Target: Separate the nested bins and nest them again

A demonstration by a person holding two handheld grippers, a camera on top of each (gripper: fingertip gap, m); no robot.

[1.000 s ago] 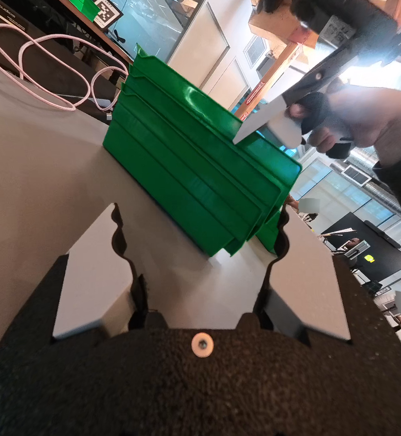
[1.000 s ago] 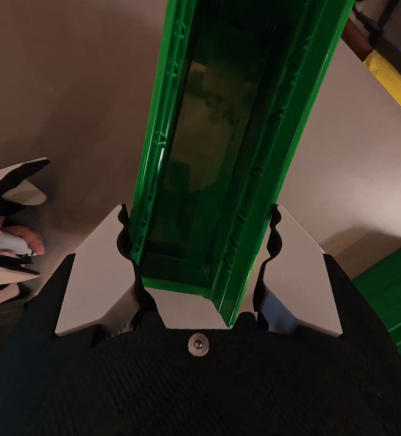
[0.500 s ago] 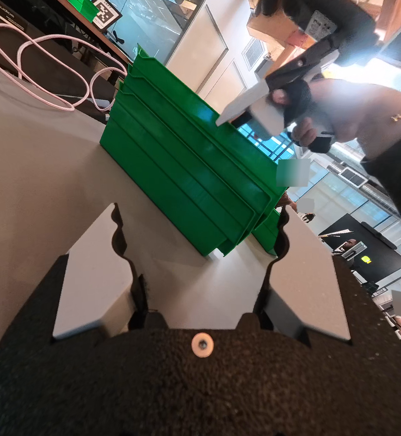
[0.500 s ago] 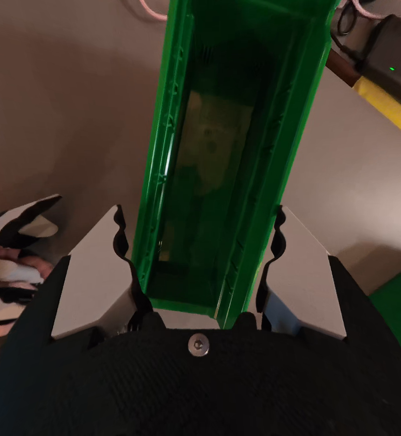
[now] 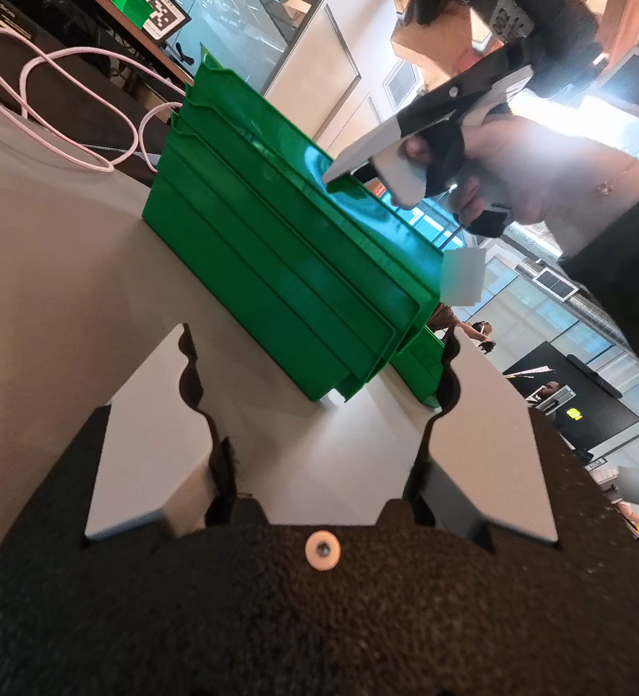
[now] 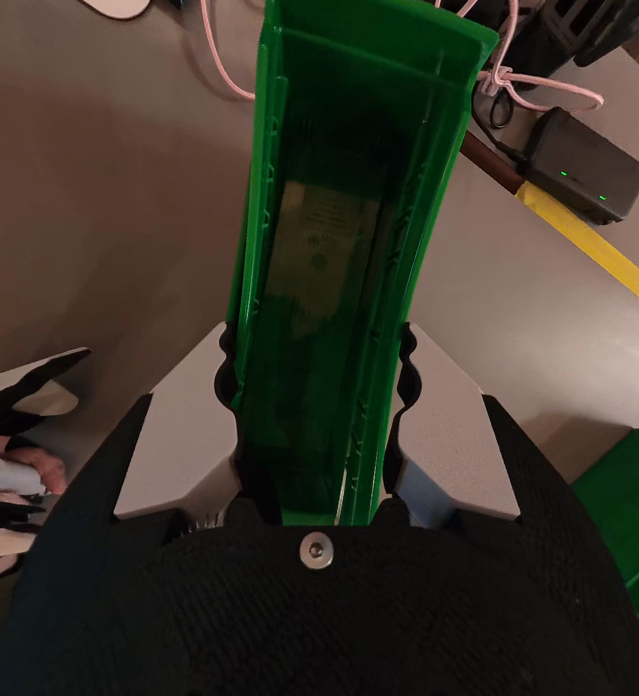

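Green plastic bins (image 5: 273, 241), nested in a tilted stack, rest on the grey desk (image 5: 47, 301), with another green bin (image 5: 419, 373) lying just behind them. At the top of the stack, the right gripper (image 6: 314, 376) straddles the innermost bin (image 6: 348, 226), its jaws wide and set either side of the walls; I cannot tell whether they press yet. That placement suits a lift straight out. Low on the desk, the left gripper (image 5: 318, 369) hangs near the stack with jaws wide and empty, likely ready to steady the outer bins.
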